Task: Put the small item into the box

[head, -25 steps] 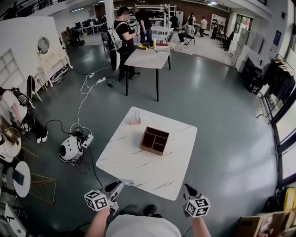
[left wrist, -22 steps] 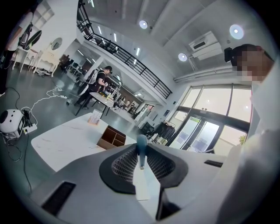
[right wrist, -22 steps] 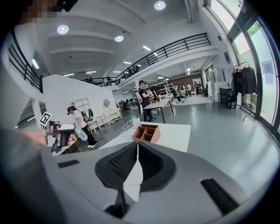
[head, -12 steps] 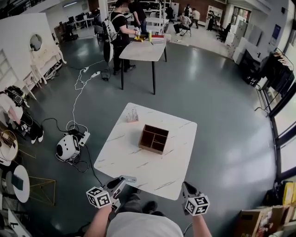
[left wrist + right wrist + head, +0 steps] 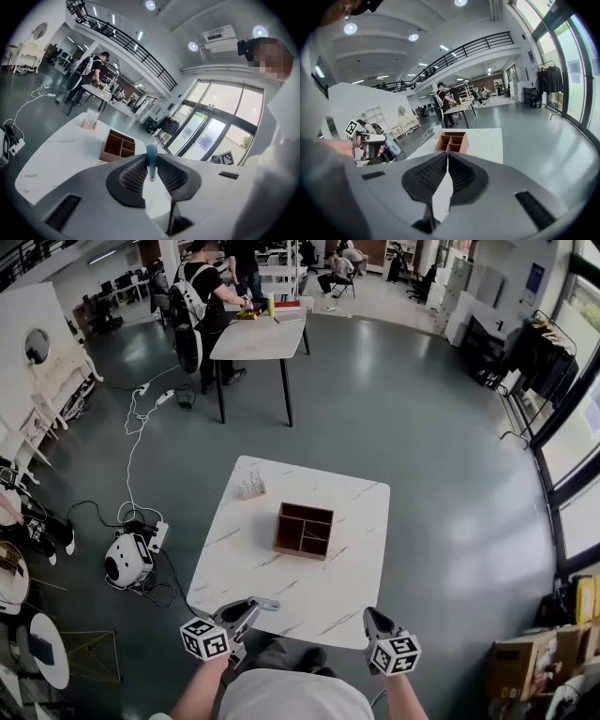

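Now the left claw (image 5: 253, 607) is clamped on the small blue-tipped item (image 5: 151, 158) and has edged forward; its tip overlaps the table's (image 5: 234, 563) near edge in the head view. Right claw (image 5: 371, 618) pinched closed, empty, barely moved. Box (image 5: 303, 531) sits mid-table, well apart from the item.

My left tongs (image 5: 263, 604) and right tongs (image 5: 371, 617) are grey moulded shells. Each carries a white cube (image 5: 205, 641) printed with black square markers. Dark ribbed pads (image 5: 133, 176) line the jaws. I wear a pale top (image 5: 286, 701).
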Tool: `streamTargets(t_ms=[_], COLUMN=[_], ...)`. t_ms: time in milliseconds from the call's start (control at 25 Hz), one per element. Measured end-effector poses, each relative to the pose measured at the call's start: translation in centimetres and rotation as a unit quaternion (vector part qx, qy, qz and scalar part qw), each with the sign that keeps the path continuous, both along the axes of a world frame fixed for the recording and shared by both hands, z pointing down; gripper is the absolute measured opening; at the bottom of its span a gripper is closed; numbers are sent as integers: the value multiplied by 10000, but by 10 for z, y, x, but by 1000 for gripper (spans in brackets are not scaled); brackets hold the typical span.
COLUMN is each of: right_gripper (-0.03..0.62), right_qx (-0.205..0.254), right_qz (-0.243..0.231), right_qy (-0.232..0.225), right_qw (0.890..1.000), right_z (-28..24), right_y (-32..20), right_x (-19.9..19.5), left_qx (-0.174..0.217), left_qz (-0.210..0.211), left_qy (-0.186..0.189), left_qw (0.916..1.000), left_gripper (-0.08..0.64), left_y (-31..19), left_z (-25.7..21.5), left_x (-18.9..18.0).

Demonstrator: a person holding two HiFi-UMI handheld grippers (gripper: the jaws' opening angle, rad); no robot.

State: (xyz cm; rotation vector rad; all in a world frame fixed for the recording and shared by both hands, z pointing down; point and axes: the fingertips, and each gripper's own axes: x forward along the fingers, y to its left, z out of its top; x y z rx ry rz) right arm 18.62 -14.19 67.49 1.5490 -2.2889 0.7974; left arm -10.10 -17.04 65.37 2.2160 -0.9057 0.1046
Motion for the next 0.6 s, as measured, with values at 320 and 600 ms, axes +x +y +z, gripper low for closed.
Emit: streamTargets(t_ms=[320,600], right_gripper=[28,28], right_qx=[-169,-456], right_qz=[249,527], right_qy=[61,157], right_qw=[9995,9974], right_z=[6,15], right_y=[-12,-17], right_x=[-15,-17], left_qx=[-51,3], left_qz=[365,750], left_qy=[38,-102], left_qw=[9993,9971], left_gripper=[72,72], left_y=[-53,-88], left_z=[14,29], left_x=[5,17])
